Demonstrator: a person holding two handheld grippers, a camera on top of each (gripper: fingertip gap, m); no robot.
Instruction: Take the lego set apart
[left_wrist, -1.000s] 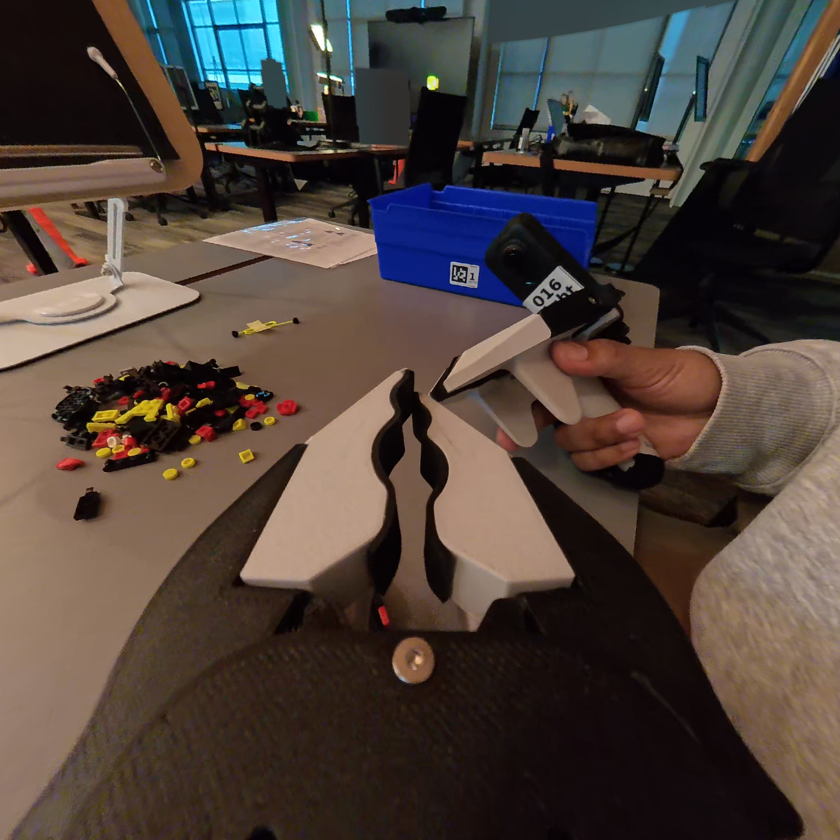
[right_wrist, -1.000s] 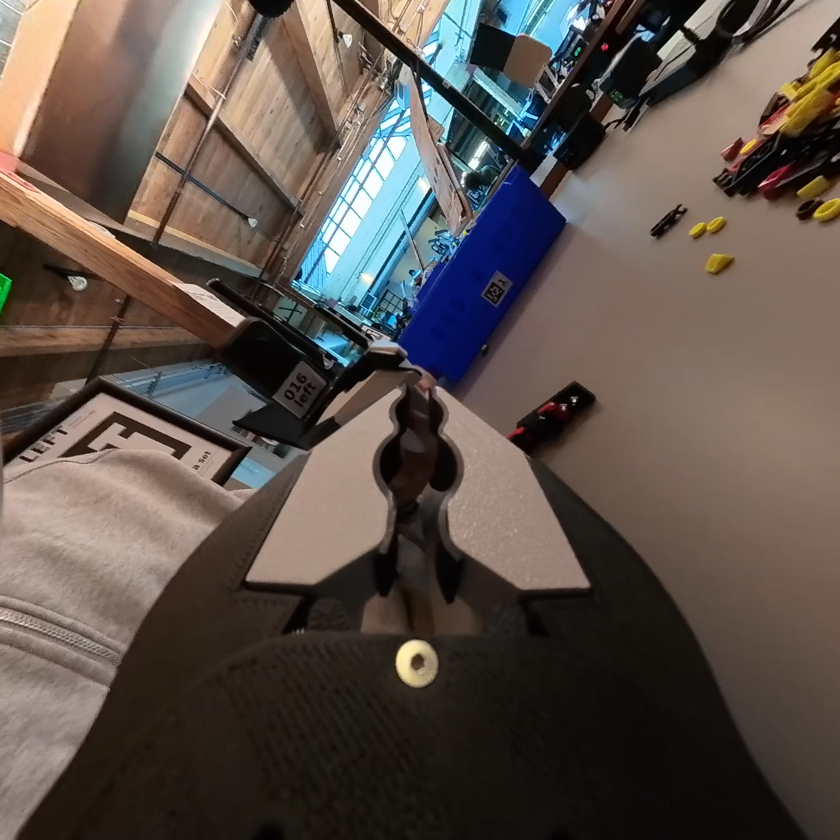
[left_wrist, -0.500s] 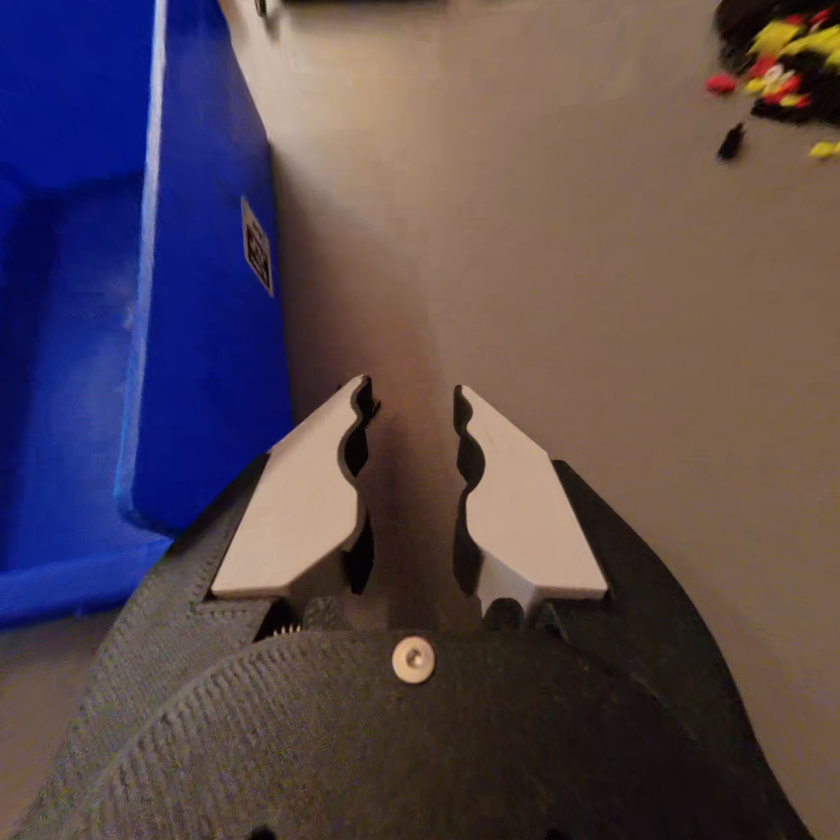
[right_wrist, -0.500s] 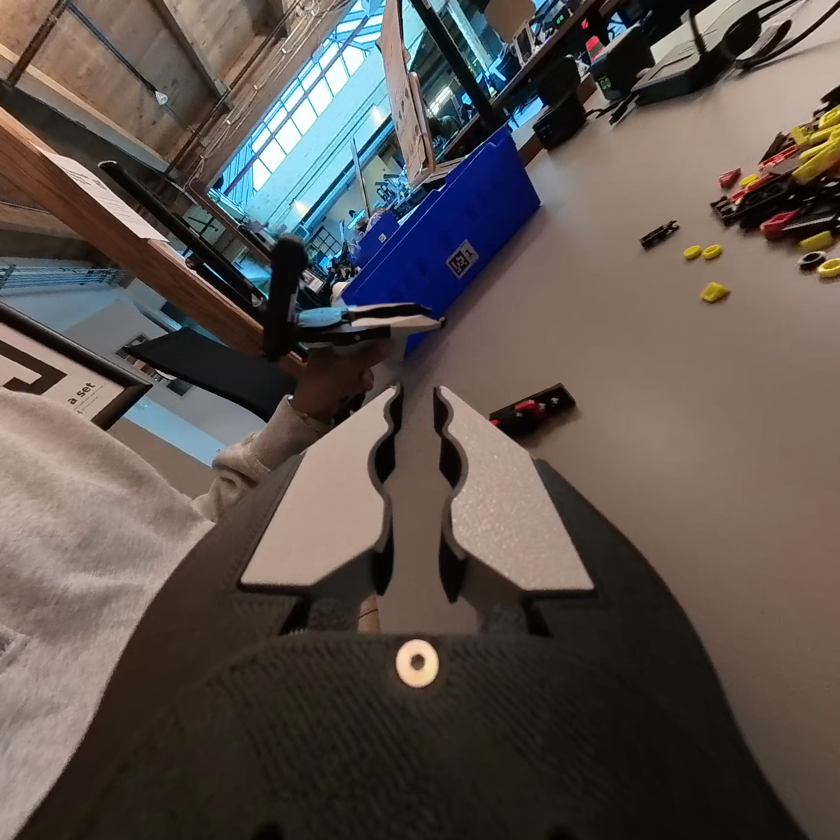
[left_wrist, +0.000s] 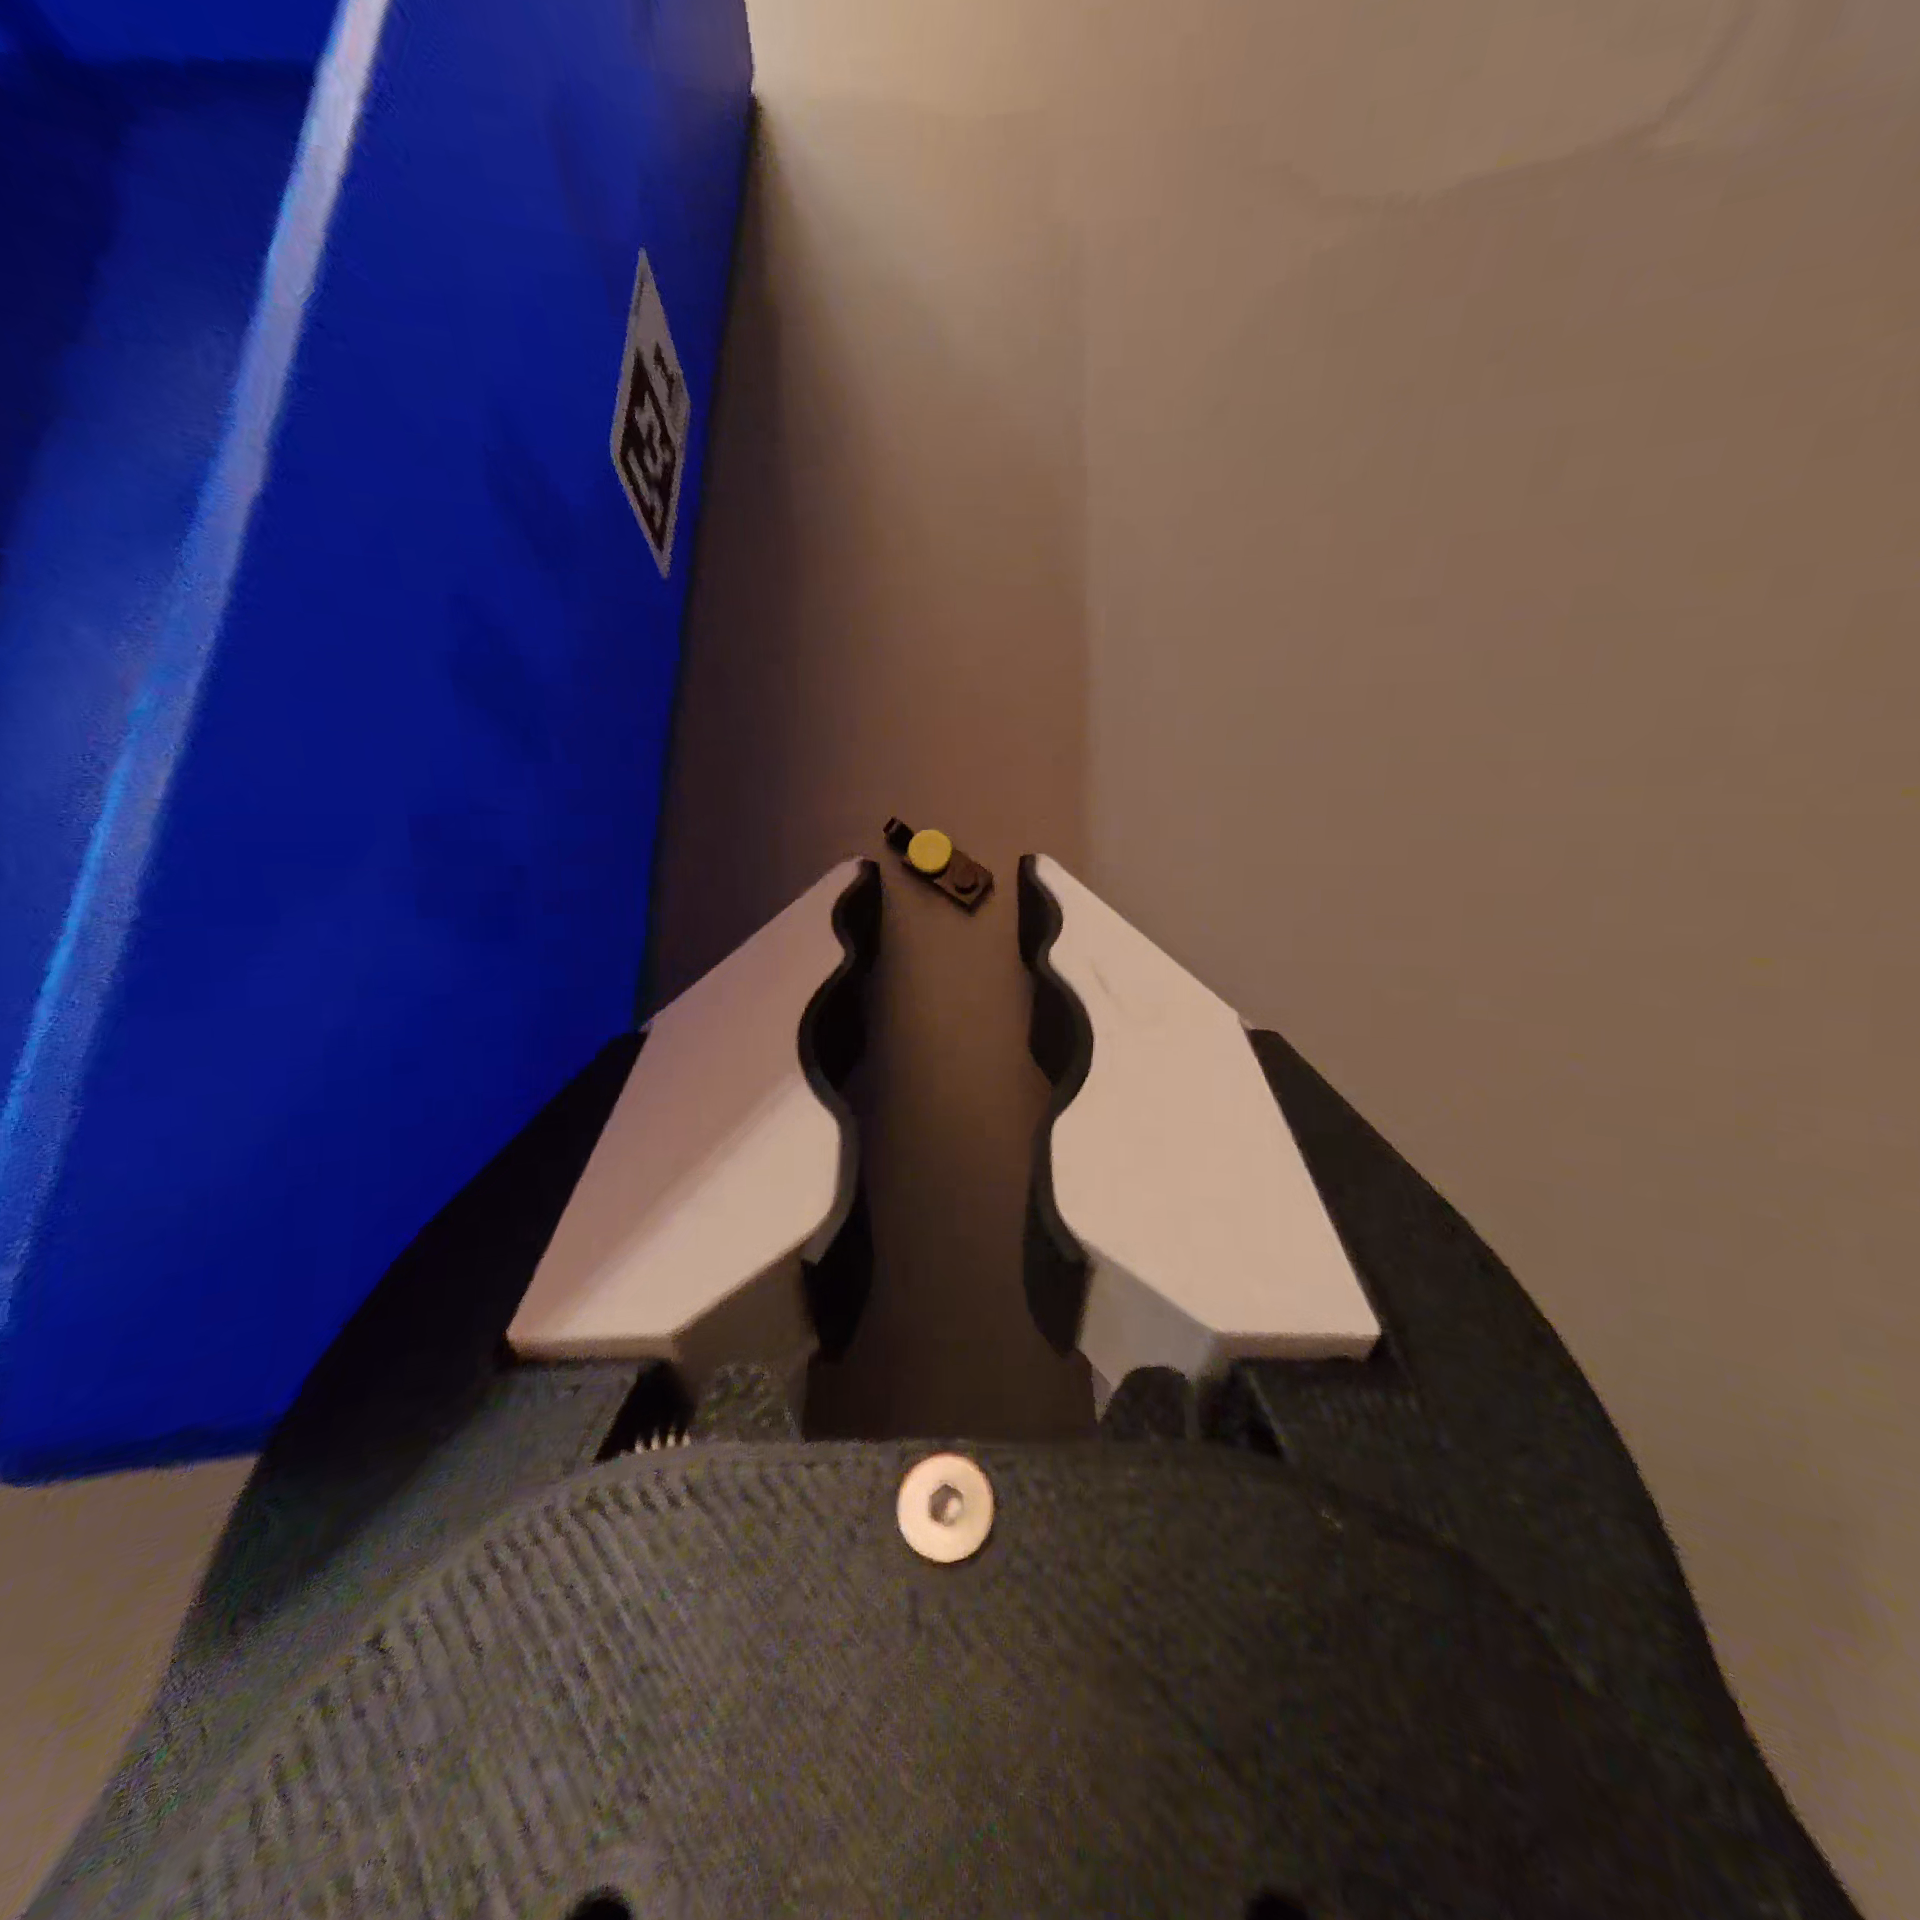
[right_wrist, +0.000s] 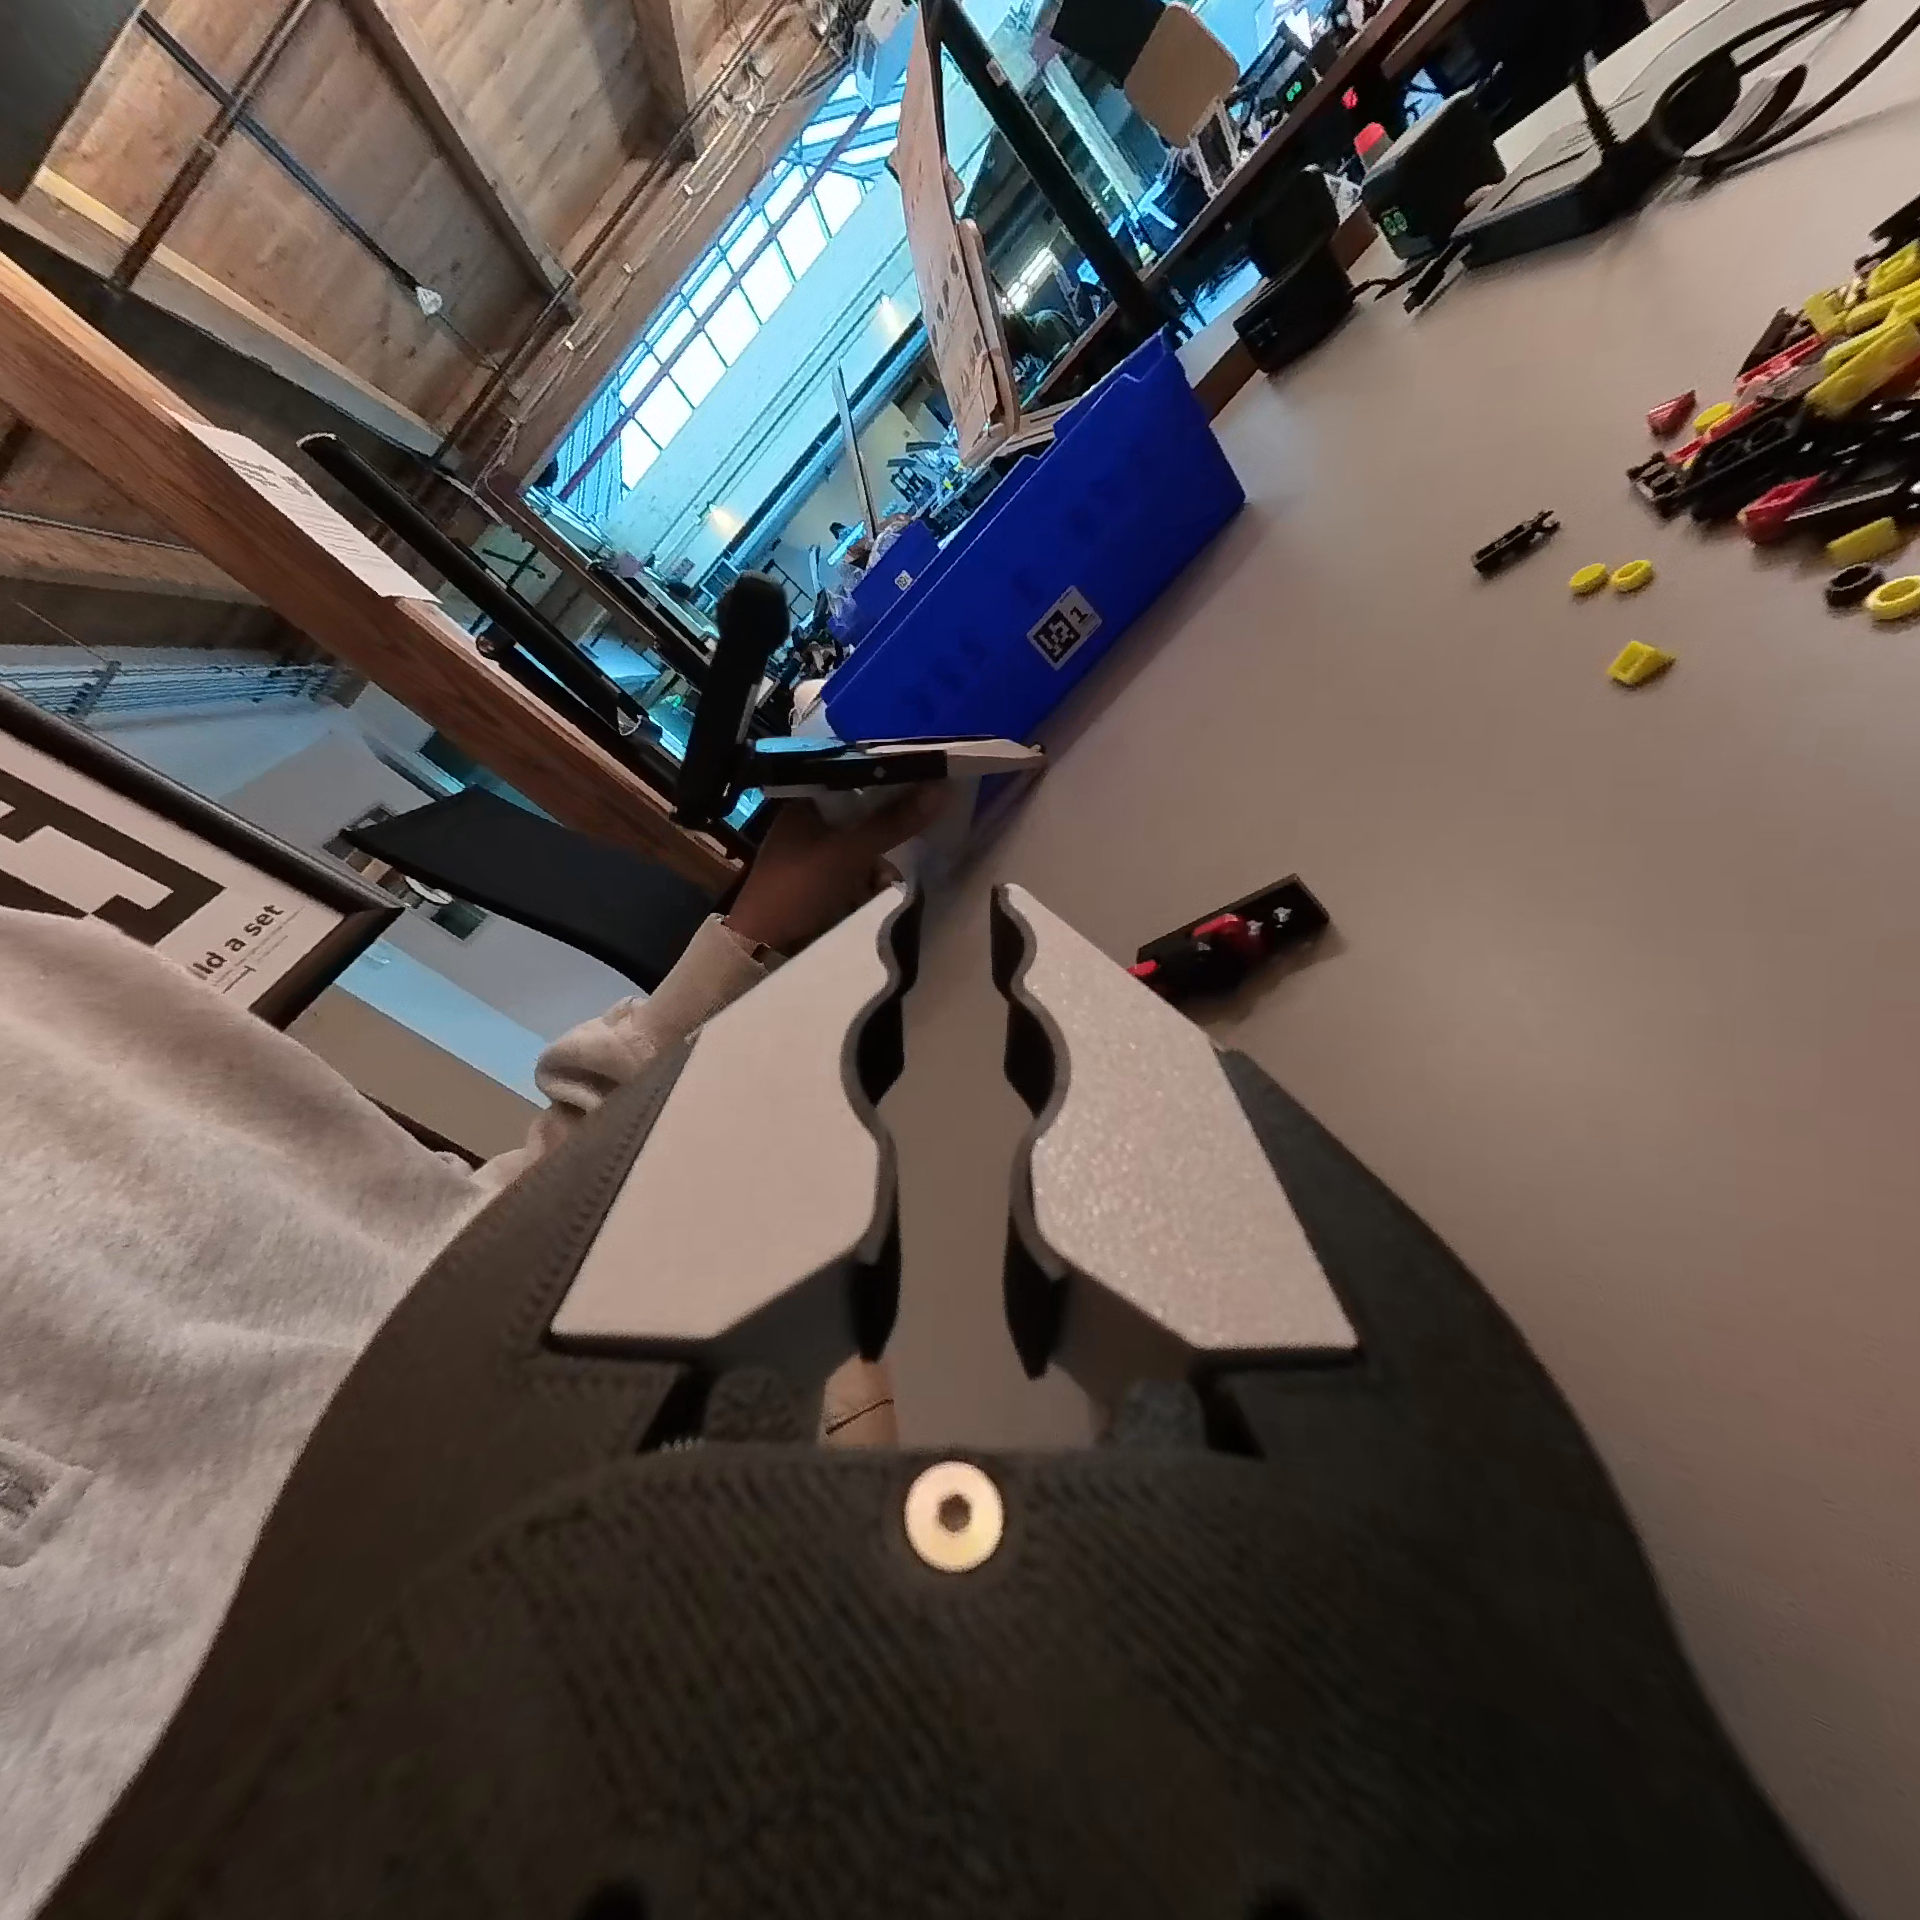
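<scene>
Your left tongs (left_wrist: 948, 878) are spread and empty, pointing down at the tabletop (left_wrist: 1455, 623). A small black lego piece with a yellow round stud (left_wrist: 935, 864) lies on the tabletop just past the tips, roughly centred in the gap and not touched by either finger.

The blue bin (left_wrist: 364, 675) sits just left of the left tongs, with a square coded tag on its outer wall. Only a sliver of its inside shows at the far left, too blurred to tell what's in it.

Your right tongs (right_wrist: 954, 904) are spread too, narrower gap, holding nothing. In that view the left tongs show farther off against the near corner of the blue bin (right_wrist: 1039, 613), held low over the tabletop. The bin's inside is not visible from there.

A black plate with red pieces on it (right_wrist: 1236, 935) lies flat on the tabletop just right of the right tongs' tips, apart from them. The pile of loose black, red and yellow lego parts (right_wrist: 1829, 436) is at the far right, with a few yellow bits (right_wrist: 1640, 663) and one black piece (right_wrist: 1515, 541) scattered on its left side. All of it is on the tabletop, outside the bin.
</scene>
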